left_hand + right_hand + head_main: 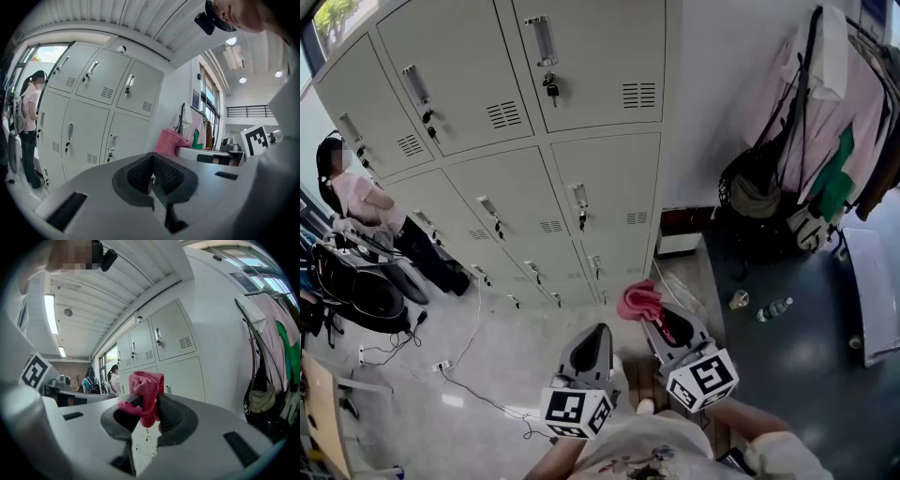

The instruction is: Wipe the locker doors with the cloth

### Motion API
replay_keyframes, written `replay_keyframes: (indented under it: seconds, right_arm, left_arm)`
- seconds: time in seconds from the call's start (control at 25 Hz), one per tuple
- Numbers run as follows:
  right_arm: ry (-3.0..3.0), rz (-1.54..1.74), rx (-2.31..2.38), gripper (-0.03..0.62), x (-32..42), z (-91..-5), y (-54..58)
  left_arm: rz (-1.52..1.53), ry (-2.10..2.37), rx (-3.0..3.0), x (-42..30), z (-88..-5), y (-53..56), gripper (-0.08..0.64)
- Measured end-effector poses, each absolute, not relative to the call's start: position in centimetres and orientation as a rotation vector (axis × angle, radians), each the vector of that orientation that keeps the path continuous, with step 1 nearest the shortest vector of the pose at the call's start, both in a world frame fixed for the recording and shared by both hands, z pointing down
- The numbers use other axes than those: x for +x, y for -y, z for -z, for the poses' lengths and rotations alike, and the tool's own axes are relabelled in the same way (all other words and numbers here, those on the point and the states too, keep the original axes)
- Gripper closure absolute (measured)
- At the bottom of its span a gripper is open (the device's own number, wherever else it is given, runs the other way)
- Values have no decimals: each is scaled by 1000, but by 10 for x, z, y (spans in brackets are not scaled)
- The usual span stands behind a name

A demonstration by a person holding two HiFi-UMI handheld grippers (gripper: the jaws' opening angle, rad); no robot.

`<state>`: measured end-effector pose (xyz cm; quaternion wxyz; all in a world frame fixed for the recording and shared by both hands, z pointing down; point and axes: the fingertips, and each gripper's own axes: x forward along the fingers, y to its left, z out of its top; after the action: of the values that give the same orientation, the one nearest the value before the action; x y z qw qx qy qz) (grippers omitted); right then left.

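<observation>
The right claw (148,411) is clamped on a crumpled pink cloth (147,387) that bunches up above its tips. It is held short of the bank of pale grey metal locker doors (516,187) straight ahead of it. Just to its left, the left claw (152,172) has its jaws pressed together with nothing between them, pointing at the same lockers, and off to the right of both hangs a rack of clothes and bags (825,141).

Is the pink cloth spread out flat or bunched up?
Bunched up: the pink cloth is a crumpled wad pinched in the right gripper.
</observation>
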<state>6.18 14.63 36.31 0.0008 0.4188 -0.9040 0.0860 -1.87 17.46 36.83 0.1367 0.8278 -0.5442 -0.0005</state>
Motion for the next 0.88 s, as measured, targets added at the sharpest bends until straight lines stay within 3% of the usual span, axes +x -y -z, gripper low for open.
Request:
replay_keyframes:
  seconds: [0.44,0.88]
  right_arm:
    - [2818,-97,1367,503,-15,-339,29]
    - [2814,-86,1363,505,-72,-334,131]
  left_arm:
    - [46,1592,2408,-78,-365,-36,554]
    - [58,1670,2367,-110,-352,18,555]
